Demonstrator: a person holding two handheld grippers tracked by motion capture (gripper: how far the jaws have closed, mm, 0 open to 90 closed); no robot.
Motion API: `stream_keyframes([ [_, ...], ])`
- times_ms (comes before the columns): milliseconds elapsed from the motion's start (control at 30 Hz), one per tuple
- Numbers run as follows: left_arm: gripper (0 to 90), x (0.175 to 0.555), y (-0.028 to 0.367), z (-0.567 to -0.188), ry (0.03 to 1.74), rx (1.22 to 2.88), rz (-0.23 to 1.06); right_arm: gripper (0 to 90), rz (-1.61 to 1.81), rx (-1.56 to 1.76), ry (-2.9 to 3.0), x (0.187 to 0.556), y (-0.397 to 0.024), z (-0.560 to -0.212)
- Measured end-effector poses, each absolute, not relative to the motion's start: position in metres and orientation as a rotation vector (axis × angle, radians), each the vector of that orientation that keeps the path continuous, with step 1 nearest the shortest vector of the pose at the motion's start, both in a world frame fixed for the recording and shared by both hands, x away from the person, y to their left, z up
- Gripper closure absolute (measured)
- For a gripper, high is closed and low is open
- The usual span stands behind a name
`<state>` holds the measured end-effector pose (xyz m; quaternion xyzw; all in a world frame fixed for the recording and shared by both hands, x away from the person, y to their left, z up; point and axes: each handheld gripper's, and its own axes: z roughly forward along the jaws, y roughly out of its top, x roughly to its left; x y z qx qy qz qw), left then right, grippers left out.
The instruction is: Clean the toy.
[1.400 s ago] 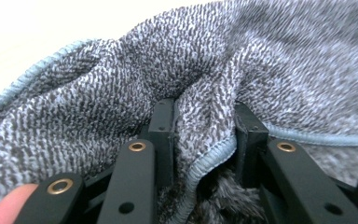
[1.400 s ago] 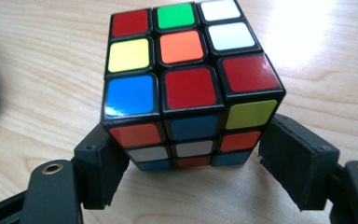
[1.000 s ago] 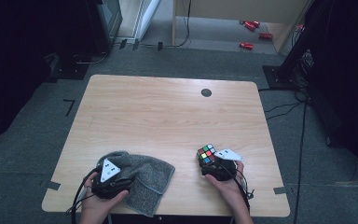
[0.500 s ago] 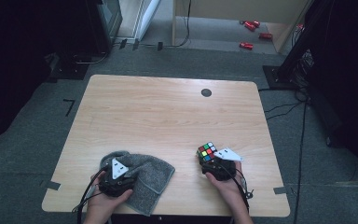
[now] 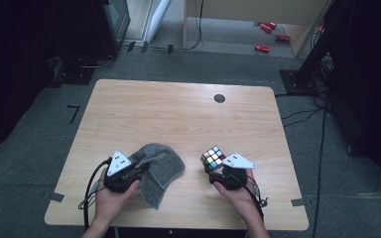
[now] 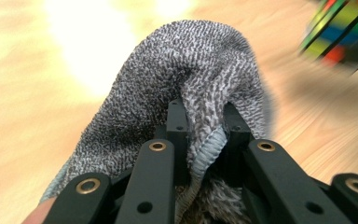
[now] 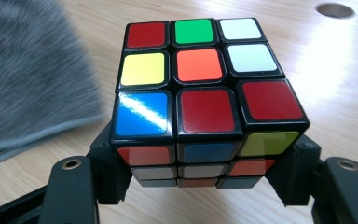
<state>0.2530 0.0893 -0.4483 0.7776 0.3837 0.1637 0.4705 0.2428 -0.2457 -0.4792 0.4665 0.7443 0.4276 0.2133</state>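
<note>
A grey knitted cloth [image 5: 159,166] lies near the table's front left, one edge bunched up. My left gripper [image 5: 135,172] is shut on that edge. Its jaws have just been closing with the cloth between them. In the left gripper view a fold of the cloth [image 6: 191,60] is pinched in the left gripper [image 6: 204,126]. A scrambled colour cube [image 5: 212,157] sits at the front right, raised a little off the wood. My right gripper [image 5: 217,171] is shut on its two sides. Up close, the cube [image 7: 200,79] fills the right gripper [image 7: 204,173].
The wooden table [image 5: 178,119] has a small black round hole [image 5: 220,98] at its far right. The cube [image 6: 340,28] shows blurred in the left gripper view's upper right. Cables trail off the front edge, and dark stands and red items stand on the floor.
My left gripper moved away from the front edge and rose, closing on the cloth and lifting its edge into a bunch. The right gripper rose slightly with the cube.
</note>
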Motion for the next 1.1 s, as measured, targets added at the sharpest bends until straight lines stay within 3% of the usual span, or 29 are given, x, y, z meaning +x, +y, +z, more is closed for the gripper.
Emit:
stream_keyframes([
  [200, 79.1, 0.263, 0.069, -0.426, 0.783, 1.856, 0.335, 34.2, 1.206, 1.201, 2.131, 0.237, -0.221, -0.481],
  [400, 78.7, 0.26, 0.047, -0.432, 0.648, 1.834, 0.138, 34.3, 1.216, 1.123, 2.182, 0.227, -0.2, -0.483],
  [567, 75.8, 0.254, 0.032, -0.437, 0.603, 1.852, 0.094, 34.4, 1.221, 1.075, 2.206, 0.221, -0.184, -0.481],
  [700, 64.2, 0.246, 0.022, -0.439, 0.601, 1.912, 0.193, 34.5, 1.2, 1.071, 2.202, 0.218, -0.176, -0.481],
  [900, 37.2, 0.24, 0.011, -0.439, 0.632, 1.99, 0.375, 34.6, 1.189, 1.048, 2.175, 0.215, -0.174, -0.481],
  [1100, 27.8, 0.249, 0.016, -0.44, 0.707, 1.967, 0.257, 34.7, 1.17, 0.997, 2.14, 0.21, -0.172, -0.48],
])
